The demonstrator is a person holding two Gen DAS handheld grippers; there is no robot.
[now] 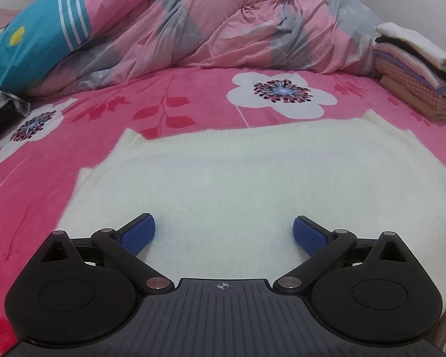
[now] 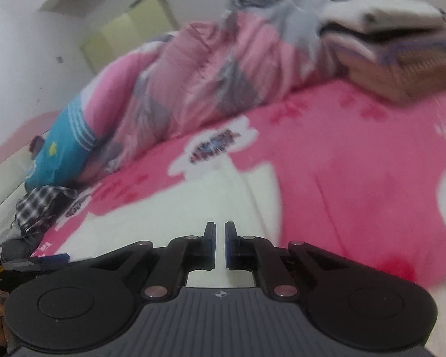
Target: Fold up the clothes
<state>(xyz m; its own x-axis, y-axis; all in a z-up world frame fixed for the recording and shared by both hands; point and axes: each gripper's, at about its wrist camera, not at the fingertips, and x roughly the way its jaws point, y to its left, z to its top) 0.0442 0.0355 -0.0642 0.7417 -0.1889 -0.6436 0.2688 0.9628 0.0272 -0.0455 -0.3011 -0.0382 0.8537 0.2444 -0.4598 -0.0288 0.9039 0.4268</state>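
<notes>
A white fuzzy sweater (image 1: 223,178) lies spread flat on the pink flowered bed sheet (image 1: 193,95). My left gripper (image 1: 224,226) hovers low over the sweater's near part, blue pads wide apart, open with nothing between them. In the blurred right wrist view my right gripper (image 2: 220,229) is over the sweater's right edge (image 2: 163,217). Its fingers stand almost together with only a thin slit between them, and no cloth shows in the slit.
A stack of folded clothes (image 1: 413,71) sits at the far right of the bed (image 2: 395,47). A rumpled pink and grey quilt (image 1: 223,23) and a blue pillow (image 1: 29,47) fill the back. A plaid garment (image 1: 0,104) lies at the left edge.
</notes>
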